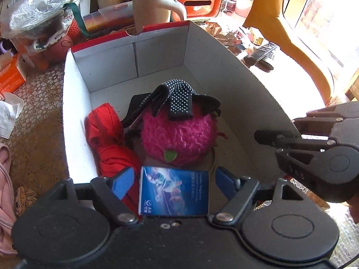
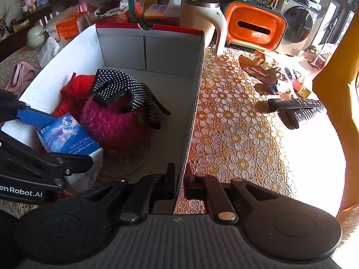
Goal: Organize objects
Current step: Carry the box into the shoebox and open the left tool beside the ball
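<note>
A white cardboard box (image 1: 74, 103) with a red rim holds a fuzzy pink ball (image 1: 179, 139), black dotted gloves (image 1: 179, 96) draped over it, and a red cloth bundle (image 1: 107, 139). At the box's near end lies a small blue packet (image 1: 175, 192). My left gripper (image 1: 175, 179) straddles it, with narrow gaps between its blue pads (image 1: 123, 181) and the packet's sides, so it is open. In the right wrist view my right gripper (image 2: 180, 179) is shut on the box's right wall (image 2: 197, 89), one finger on each side. The blue packet (image 2: 67, 136) shows there too.
Behind the box stand a beige mug (image 1: 152, 6) and an orange tissue holder (image 1: 197, 2). Two black remotes (image 2: 298, 109) and torn wrappers (image 2: 262, 71) lie on the lace tablecloth to the right. A pink garment (image 1: 4, 179), an orange carton (image 1: 11, 76) and a plastic bag (image 1: 38, 15) crowd the left.
</note>
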A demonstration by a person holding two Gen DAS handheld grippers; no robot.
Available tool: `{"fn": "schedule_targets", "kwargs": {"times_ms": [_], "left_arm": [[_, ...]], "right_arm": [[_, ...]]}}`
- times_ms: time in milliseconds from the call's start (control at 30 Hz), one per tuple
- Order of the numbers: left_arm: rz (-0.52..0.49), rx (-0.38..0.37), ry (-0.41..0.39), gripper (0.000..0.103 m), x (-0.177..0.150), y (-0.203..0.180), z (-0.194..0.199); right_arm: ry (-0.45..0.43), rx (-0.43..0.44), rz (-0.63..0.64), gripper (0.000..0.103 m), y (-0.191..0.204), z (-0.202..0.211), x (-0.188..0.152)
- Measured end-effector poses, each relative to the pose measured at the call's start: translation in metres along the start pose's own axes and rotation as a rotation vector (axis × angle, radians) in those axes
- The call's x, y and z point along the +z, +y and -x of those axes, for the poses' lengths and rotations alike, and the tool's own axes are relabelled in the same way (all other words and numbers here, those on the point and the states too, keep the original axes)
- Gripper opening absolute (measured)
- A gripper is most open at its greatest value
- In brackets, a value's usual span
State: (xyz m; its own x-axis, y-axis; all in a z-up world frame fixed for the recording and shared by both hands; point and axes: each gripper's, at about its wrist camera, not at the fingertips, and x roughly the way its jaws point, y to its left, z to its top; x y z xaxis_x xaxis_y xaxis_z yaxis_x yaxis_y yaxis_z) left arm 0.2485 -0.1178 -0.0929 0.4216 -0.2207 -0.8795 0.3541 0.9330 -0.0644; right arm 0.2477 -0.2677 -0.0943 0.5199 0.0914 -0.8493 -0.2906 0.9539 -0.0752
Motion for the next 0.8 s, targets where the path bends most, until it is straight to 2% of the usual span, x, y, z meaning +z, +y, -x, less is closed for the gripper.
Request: {"fn": "schedule_targets", "kwargs": {"times_ms": [100, 433, 800], "left_arm": [[-0.004, -0.004, -0.009, 0.083, -0.002, 0.0, 0.001], [0.019, -0.008, -0.051, 0.084, -0.007, 0.006, 0.013], [0.047, -0.002, -0.152, 0.087, -0.016, 0.02, 0.055]], "right_arm": [[0.001, 0.002, -0.004, 0.008, 0.0, 0.0, 0.0], [0.001, 0.001, -0.004, 0.008, 0.0, 0.0, -0.001], [0.003, -0.005, -0.005, 0.008, -0.002, -0.001, -0.002]]}}
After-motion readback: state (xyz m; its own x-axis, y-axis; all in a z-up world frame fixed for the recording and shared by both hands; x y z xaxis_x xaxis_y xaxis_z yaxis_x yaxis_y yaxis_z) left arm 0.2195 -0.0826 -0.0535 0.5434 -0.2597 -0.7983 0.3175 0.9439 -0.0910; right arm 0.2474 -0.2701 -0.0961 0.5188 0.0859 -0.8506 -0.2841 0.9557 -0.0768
